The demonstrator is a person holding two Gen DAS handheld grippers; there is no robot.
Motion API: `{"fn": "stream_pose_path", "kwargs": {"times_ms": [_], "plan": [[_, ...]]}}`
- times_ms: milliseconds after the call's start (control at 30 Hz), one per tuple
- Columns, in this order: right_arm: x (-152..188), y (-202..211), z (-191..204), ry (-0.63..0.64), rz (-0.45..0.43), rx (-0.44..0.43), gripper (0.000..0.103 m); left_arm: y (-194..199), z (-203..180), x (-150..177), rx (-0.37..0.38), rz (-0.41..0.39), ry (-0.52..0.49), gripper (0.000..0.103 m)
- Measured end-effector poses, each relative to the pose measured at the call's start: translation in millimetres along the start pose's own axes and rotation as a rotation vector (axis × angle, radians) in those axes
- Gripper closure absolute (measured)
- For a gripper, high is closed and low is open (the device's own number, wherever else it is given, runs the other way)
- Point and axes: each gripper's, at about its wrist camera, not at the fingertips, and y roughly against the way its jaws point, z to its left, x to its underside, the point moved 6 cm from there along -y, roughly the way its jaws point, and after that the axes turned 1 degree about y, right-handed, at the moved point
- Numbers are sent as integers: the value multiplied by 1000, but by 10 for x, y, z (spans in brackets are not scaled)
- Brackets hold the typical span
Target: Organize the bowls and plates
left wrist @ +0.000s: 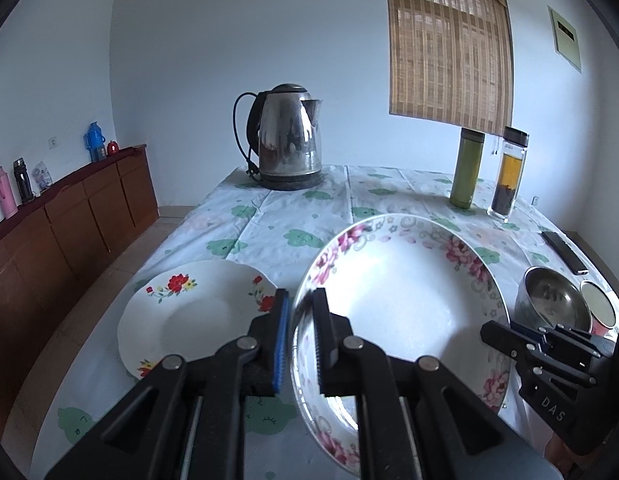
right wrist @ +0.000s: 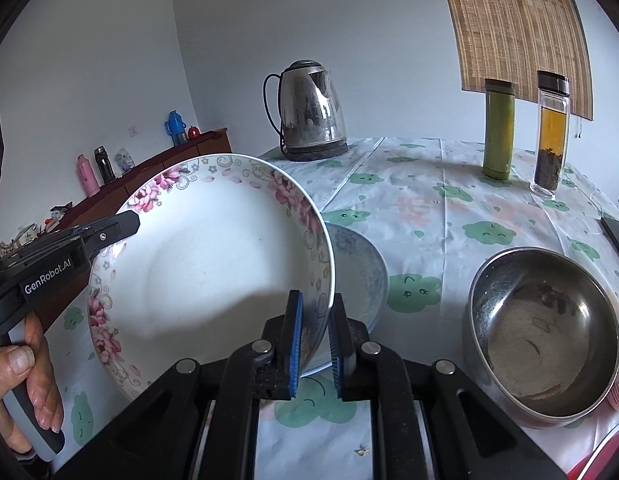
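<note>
Plate [right wrist: 213, 264] rim between both grippers' jaws

Soft daylight, fisheye-warped dark corners, mild glare

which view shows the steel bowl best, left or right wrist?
Right wrist. The steel bowl sits large and nearly whole there, its inside open to view. In the left wrist view the steel bowl is small at the right edge, its lower part hidden behind the right gripper.
</note>
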Motion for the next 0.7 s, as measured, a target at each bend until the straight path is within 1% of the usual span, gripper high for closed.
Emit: {"fn": "stream_pose_path", "kwargs": {"times_ms": [700], "plan": [[-139, -92, -164, -29, -25, 67, 89, -287, -139, -183, 20, -7, -20, 94]]}}
